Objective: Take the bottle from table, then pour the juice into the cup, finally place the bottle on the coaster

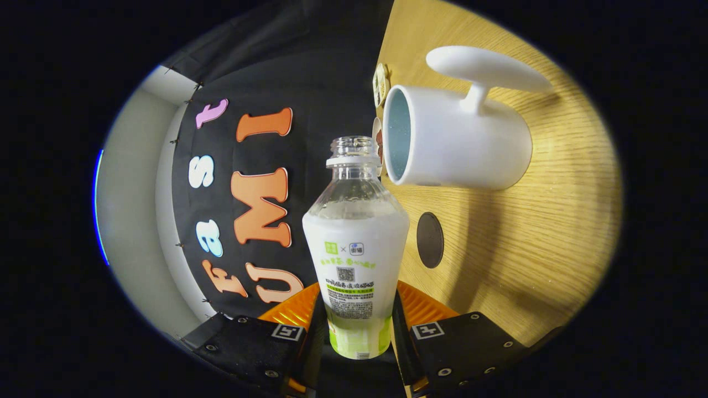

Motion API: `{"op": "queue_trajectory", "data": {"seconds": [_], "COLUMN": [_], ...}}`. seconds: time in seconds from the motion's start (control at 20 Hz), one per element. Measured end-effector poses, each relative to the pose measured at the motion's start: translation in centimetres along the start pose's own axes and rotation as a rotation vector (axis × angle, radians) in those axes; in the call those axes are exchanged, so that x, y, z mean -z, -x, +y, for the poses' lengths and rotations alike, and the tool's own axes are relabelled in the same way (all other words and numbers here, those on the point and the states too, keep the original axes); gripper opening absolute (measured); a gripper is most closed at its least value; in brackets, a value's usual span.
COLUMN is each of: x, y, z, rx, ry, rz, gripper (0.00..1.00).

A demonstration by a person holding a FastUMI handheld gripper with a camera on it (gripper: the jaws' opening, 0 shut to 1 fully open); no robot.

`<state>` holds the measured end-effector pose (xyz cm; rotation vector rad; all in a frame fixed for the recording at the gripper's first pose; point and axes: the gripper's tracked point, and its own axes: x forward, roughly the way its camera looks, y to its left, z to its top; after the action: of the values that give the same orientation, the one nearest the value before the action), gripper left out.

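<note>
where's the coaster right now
In the gripper view the dark round coaster lies bare on the wooden table, beside the held bottle and nearer the fingers than the white cup.

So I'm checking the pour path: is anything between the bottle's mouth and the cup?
Nothing in the gripper view: the bottle, held in the shut gripper, has its open mouth close beside the cup rim.

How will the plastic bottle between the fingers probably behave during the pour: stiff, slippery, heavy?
The bottle looks like thin clear plastic, so it may dent under the gripper squeeze. Its glossy label sleeve could be slippery against the pads. With the cap off and the gripper rolled toward the white cup, it is likely to spill easily.
</note>
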<state>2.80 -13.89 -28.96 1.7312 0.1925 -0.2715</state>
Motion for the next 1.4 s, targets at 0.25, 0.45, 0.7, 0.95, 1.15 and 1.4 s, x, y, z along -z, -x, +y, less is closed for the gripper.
{"op": "queue_trajectory", "data": {"seconds": [0.25,0.45,0.7,0.95,1.15,1.4], "x": [0.1,0.2,0.3,0.4,0.2,0.0], "y": [-0.5,-0.8,-0.8,-1.1,-1.0,-1.2], "z": [0.4,1.1,1.4,1.5,1.5,1.7], "rx": [-0.007,0.002,0.005,0.011,0.01,-0.008], "ry": [-0.089,-0.154,-0.186,-0.185,-0.196,-0.228], "rz": [-0.004,-0.016,-0.027,-0.038,-0.052,-0.066], "gripper": [0.57,0.57,0.57,0.57,0.57,0.57]}}
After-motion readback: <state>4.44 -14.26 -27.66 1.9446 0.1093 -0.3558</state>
